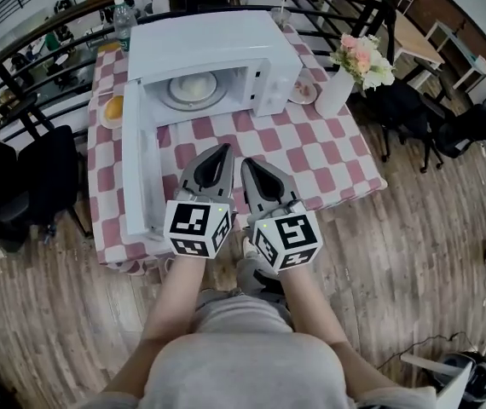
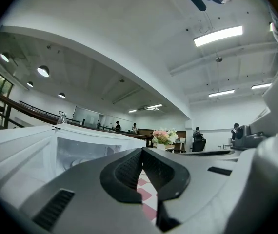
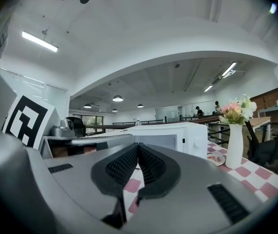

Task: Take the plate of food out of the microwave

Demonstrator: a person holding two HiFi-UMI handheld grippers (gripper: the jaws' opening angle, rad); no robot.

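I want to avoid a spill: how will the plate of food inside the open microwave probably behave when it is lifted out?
The plate looks rigid and flat with a thin rim, so a grip on its edge may slip or let it tilt. The pale mound of food seems to sit loose at its middle and could slide if the plate tips.

The white microwave (image 1: 226,45) is standing upright ahead of both grippers, its front facing them and its control panel lying forward and to the right of the right gripper (image 1: 247,162). Its door (image 1: 138,164) is hanging wide open, swung out to the left of the left gripper (image 1: 223,149) and reaching back alongside it. The plate of food (image 1: 193,88) — a pale round plate carrying a whitish mound — is sitting flat inside the cavity, ahead of the left gripper and well apart from both.
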